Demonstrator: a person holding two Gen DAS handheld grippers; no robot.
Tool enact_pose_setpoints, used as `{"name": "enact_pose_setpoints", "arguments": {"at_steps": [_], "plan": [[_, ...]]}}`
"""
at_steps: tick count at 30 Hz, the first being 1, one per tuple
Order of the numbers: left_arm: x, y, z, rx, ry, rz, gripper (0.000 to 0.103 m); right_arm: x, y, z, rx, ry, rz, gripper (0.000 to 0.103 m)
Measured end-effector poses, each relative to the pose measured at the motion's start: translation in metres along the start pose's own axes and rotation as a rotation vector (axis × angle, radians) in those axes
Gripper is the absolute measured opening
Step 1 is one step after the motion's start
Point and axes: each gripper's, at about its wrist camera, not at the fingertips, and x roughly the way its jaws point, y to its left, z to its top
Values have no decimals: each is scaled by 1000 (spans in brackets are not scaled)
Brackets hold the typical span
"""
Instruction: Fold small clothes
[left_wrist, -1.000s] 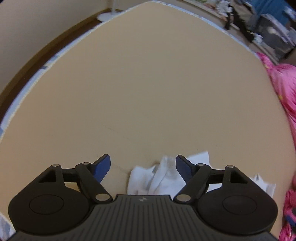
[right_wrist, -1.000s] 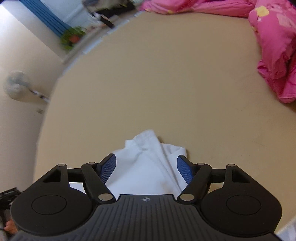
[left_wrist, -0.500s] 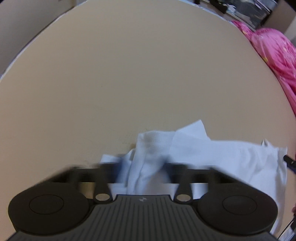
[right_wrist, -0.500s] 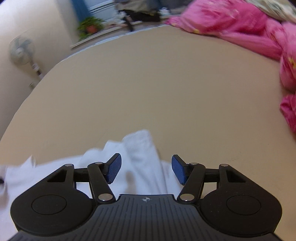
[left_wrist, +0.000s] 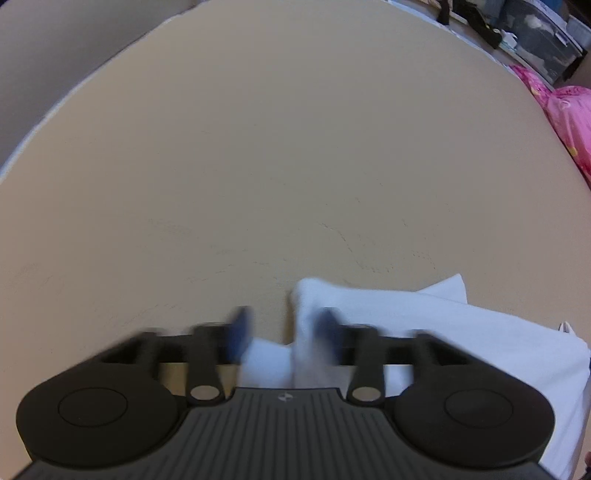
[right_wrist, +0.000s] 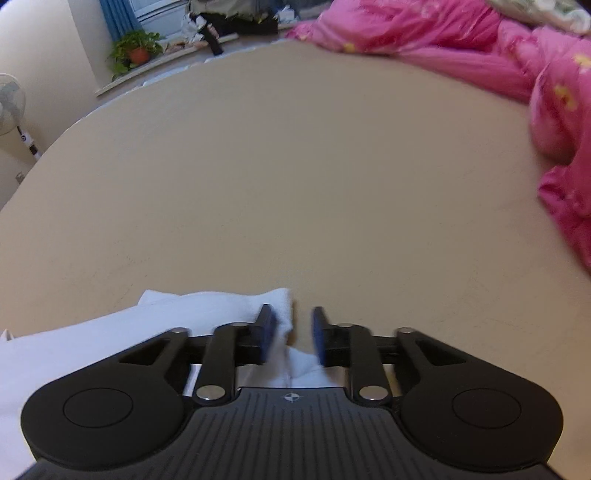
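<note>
A small white garment lies on the tan bed surface. In the left wrist view its left end bunches up between my blurred blue fingertips. My left gripper is partly closed around that end, with a gap still showing. In the right wrist view the garment spreads to the left. Its right end sits between the pads of my right gripper, which is narrowed but still has a gap.
A pink quilt is heaped along the right and far side of the bed; it also shows in the left wrist view. A potted plant and a fan stand beyond the bed's far edge.
Both grippers have come down onto the two ends of the white garment and their jaws have narrowed from wide open. The garment now lies stretched out between them.
</note>
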Motion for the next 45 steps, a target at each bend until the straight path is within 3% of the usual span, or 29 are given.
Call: {"name": "enact_pose_setpoints", "arguments": {"at_steps": [1, 4, 7, 10, 14, 19, 24, 33, 45], "plan": [[-6, 1, -2, 9, -18, 17, 86, -6, -5, 0, 38, -8, -5, 46], [-33, 7, -22, 28, -58, 44, 88, -38, -24, -6, 122, -25, 30, 47], [-60, 13, -63, 0, -35, 66, 90, -92, -33, -33, 142, -55, 102, 58], [-79, 10, -114, -3, -7, 138, 92, -146, -20, -74, 75, -75, 143, 72], [-109, -8, -177, 49, 26, 151, 92, -208, 2, -130, -73, -99, 131, 83], [-154, -22, -234, 130, 38, 123, 92, -272, 15, -170, -217, -128, 149, 85], [-187, -30, -276, 178, -5, 132, 93, -315, 22, -187, -219, -182, 187, 86], [-232, -27, -294, 172, -63, 136, 93, -355, 17, -224, -206, -200, 197, 86], [-232, -39, -283, 180, -79, 159, 94, -349, 5, -228, -167, -189, 192, 86]]}}
